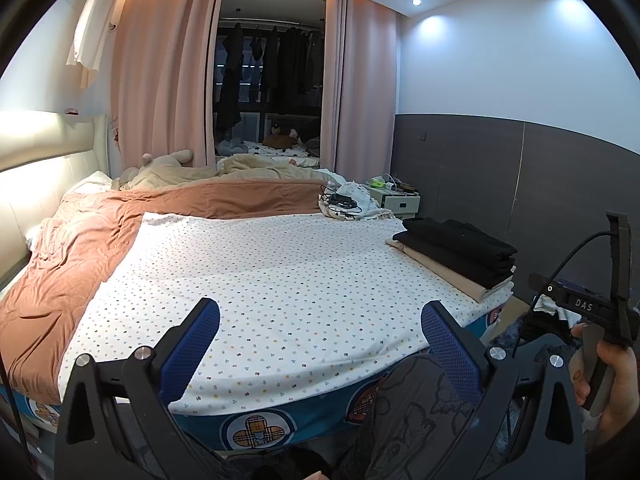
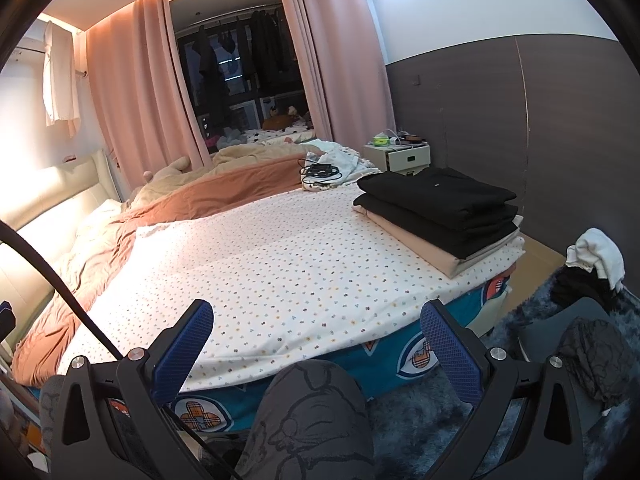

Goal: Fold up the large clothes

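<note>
A stack of folded clothes (image 1: pixel 456 252) (image 2: pixel 440 216), black pieces on beige ones, lies at the right end of the bed's dotted white sheet (image 1: pixel 260 272) (image 2: pixel 248 256). A pile of unfolded clothes (image 2: pixel 592 276), white over black, sits on a dark seat to the right of the bed. My left gripper (image 1: pixel 320 344) is open above the bed's near edge, nothing between its blue pads (image 1: pixel 202 340). My right gripper (image 2: pixel 318 340) is open too, empty, over the near edge. In the left wrist view the right gripper's body (image 1: pixel 592 304) shows at the right, held by a hand (image 1: pixel 616 380).
A brown quilt (image 1: pixel 100 240) (image 2: pixel 168 208) covers the bed's far and left side. Cables on crumpled cloth (image 1: pixel 344 200) (image 2: pixel 320 170) lie at the far end. A white nightstand (image 1: pixel 396 200) (image 2: pixel 400 156) stands by the grey wall. A person's patterned knee (image 2: pixel 308 408) is below the grippers. A blue rug (image 2: pixel 440 420) covers the floor.
</note>
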{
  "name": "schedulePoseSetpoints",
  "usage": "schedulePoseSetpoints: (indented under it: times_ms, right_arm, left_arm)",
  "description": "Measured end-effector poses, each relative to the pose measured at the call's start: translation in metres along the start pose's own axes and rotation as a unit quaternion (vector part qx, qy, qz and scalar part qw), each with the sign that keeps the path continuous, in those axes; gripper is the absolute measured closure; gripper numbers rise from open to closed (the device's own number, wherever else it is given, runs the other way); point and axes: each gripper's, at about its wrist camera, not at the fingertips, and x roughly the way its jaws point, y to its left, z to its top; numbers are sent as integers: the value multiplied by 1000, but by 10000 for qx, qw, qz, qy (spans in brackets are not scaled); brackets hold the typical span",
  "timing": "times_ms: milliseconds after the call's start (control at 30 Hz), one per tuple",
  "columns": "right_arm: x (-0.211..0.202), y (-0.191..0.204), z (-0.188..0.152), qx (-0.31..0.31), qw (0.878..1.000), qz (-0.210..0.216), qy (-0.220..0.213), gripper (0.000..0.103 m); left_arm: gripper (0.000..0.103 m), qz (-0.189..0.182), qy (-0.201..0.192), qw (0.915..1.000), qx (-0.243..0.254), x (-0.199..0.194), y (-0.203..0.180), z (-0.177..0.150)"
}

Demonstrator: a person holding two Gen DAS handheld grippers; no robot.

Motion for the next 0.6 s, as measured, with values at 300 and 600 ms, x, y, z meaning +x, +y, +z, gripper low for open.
schedulePoseSetpoints:
  times_ms: [300, 600]
  right_arm:
    - [11, 5, 2, 37, 10000, 4, 55, 0]
    - [16, 13, 2, 51, 10000, 35, 74, 0]
  left_arm:
    - [0, 49, 41, 10000, -63, 6, 4, 0]
    - [0, 132, 35, 9999, -77, 5, 9, -1]
